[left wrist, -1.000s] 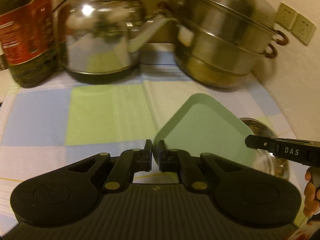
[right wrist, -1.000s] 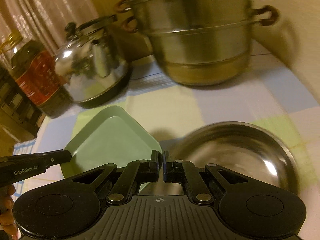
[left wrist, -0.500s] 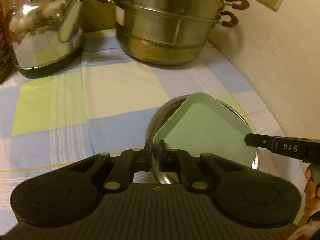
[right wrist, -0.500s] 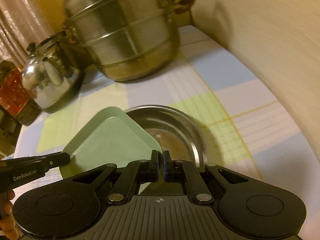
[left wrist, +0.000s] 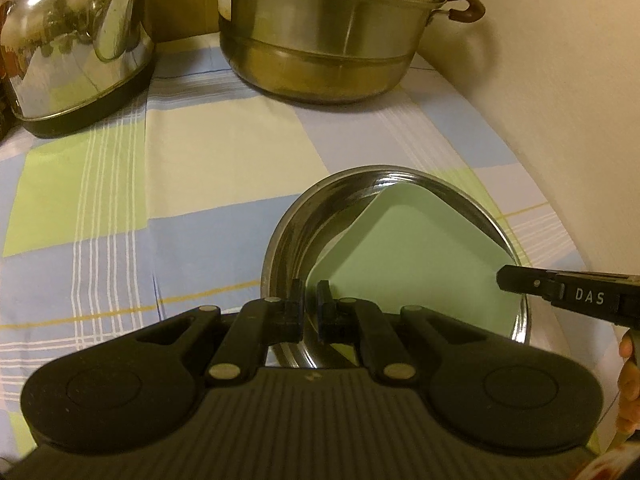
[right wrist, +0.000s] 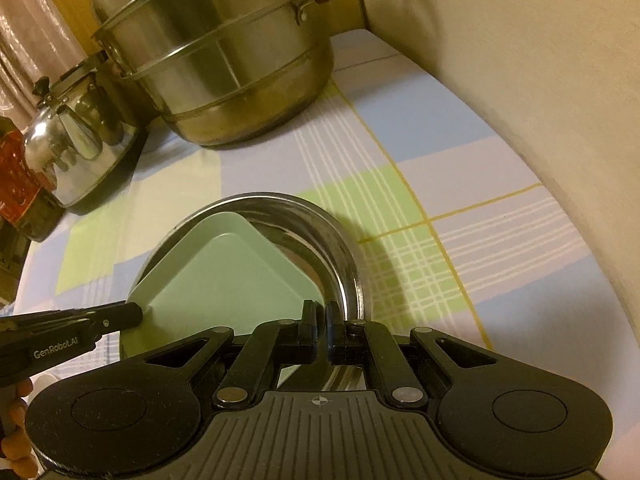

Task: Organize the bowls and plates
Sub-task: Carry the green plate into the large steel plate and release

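At the far left a shiny kettle (left wrist: pixel 76 48) is standing on the checked tablecloth (left wrist: pixel 192 184), and just to its right a big stacked steamer pot (left wrist: pixel 328 28) is sitting against the back wall; both are well apart from the work.

Nearer, the left gripper (left wrist: pixel 310 304) is pinching the near-left corner of the green square plate (left wrist: pixel 416 264), its fingers clamped together on the rim. The plate is sitting inside the steel bowl (left wrist: pixel 296 232), its far corner close under the bowl's far rim; whether it is already resting on the bowl's floor or hanging just above it cannot be told.

Farther right, the right gripper (right wrist: pixel 322 328) is gripping the plate's near-right corner, fingers likewise squeezed shut on the edge, with the bowl's rim curving just beyond them.

The step in hand looks like nesting the plate into the bowl, and it appears nearly finished. To do it well, both hands should be lowering together so the plate is staying level instead of tipping onto one corner. The square corners are sitting close to the round wall, so centring the plate matters before letting go. Releasing both grips at once, only when the plate is seated, should be avoiding a clatter or a skid of the light bowl on the cloth.
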A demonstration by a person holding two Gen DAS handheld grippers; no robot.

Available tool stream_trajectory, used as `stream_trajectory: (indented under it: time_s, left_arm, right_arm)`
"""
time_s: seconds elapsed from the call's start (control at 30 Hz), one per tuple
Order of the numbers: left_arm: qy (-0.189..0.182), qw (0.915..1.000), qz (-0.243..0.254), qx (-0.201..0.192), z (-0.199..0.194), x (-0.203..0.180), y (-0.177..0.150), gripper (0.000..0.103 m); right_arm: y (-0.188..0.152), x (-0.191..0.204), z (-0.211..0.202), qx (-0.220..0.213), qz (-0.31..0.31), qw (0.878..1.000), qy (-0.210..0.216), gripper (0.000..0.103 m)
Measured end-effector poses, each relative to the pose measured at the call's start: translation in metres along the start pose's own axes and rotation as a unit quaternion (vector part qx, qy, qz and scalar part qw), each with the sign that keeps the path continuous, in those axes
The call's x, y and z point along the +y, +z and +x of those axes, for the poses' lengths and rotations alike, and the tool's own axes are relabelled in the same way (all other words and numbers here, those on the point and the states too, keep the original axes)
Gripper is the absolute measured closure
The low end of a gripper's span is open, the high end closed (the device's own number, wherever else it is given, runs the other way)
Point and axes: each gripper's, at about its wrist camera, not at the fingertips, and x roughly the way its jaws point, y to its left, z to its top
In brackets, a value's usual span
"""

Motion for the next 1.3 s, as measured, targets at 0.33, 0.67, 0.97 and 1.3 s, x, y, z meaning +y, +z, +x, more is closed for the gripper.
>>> stream_trajectory:
  time_s: [0.33, 0.67, 0.97, 1.3]
  left_arm:
    - [0.008, 0.9998, -0.005, 0.015, 0.013, -0.001, -0.001, 0.098]
    - [0.01, 0.9996, -0.01, 0.023, 0.018, -0.001, 0.0, 0.09]
    - [0.011, 0.9999, -0.007, 0.009, -0.001, -0.006, 0.002, 0.089]
    - [0.034, 0.9991, -0.02, -0.016, -0.052, -0.011, -0.013, 0.085]
  right_arm:
    - [0.004, -0.004, 0.013, 0.013, -0.008, 1.0, 0.002, 0.098]
    - [0.005, -0.002, 0.019, 0.015, -0.03, 0.999, -0.001, 0.098]
    - [0.007, -0.003, 0.005, -0.006, -0.037, 0.999, 0.019, 0.095]
    - [0.001, -0.013, -0.041, -0.035, -0.027, 0.997, 0.056, 0.069]
